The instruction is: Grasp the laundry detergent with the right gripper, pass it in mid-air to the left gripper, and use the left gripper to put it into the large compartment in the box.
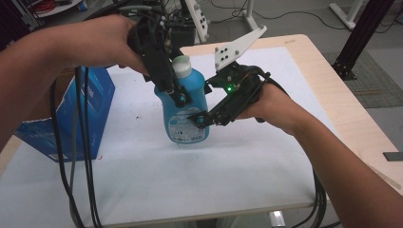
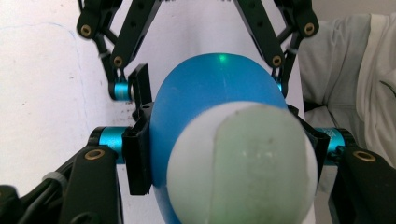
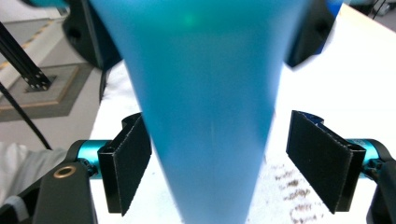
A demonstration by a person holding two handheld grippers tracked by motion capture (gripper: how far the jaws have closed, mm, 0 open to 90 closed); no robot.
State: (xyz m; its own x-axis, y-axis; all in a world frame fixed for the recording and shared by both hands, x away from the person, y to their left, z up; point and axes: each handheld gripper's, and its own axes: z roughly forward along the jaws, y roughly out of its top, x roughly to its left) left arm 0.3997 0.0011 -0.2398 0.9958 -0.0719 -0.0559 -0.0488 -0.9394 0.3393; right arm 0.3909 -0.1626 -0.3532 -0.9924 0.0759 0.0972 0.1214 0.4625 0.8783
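Upright blue plastic bottle [image 1: 186, 118] with white cap, clamped by left hand-held gripper [image 1: 179, 97]; right hand-held gripper [image 1: 199, 119] parted around it, pads clear

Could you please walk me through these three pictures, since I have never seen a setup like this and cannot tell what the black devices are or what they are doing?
A person sits at a table and holds a hand-held two-jaw gripper in each hand; there is no robot arm. The high view looks down from above the person. The other two pictures come from cameras riding on the grippers, looking along their black jaws.

A blue bottle with a white cap stands upright on the white table cover. A blue cardboard box rests at the table's left edge.

The left gripper comes from above and is closed on the bottle's upper body, its pads pressing both sides. The right gripper comes from the side, lower down. Its jaws straddle the bottle; a gap shows at one pad, so it is not gripping.
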